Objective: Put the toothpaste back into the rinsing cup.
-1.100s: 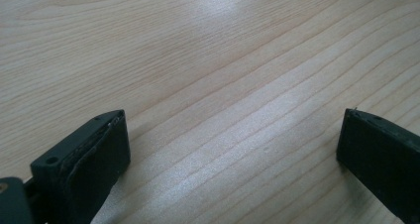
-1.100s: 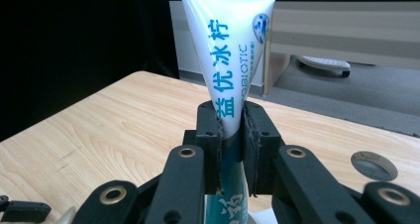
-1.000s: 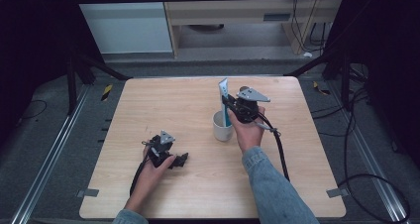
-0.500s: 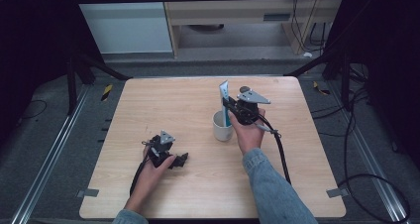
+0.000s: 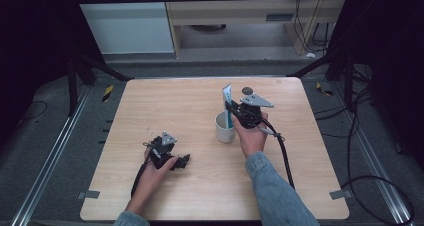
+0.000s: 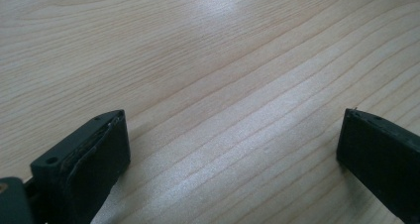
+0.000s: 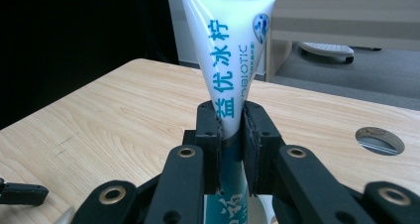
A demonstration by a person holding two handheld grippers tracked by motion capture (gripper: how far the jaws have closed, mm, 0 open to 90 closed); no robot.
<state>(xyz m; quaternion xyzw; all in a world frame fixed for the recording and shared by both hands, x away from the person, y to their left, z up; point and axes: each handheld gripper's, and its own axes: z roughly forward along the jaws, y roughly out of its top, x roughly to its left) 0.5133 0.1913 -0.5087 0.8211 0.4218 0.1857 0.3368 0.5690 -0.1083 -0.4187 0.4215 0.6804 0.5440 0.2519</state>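
— While the left gripper (image 5: 183, 160) lies low on the table (image 5: 150, 106) toward the near left, how do its jaws stand?
— Wide apart, with bare wood between them. Open tabletop spreads around it, and the near edge is not far behind.
— And at the middle?
— A white cup (image 5: 225, 127) stands there. The right gripper (image 5: 229, 106), jaws clamped on a toothpaste tube (image 5: 227, 98), holds it upright above the cup, lower end in the cup's mouth.
— Rightward?
— A round hole (image 7: 380, 140) in the table sits near the far edge.
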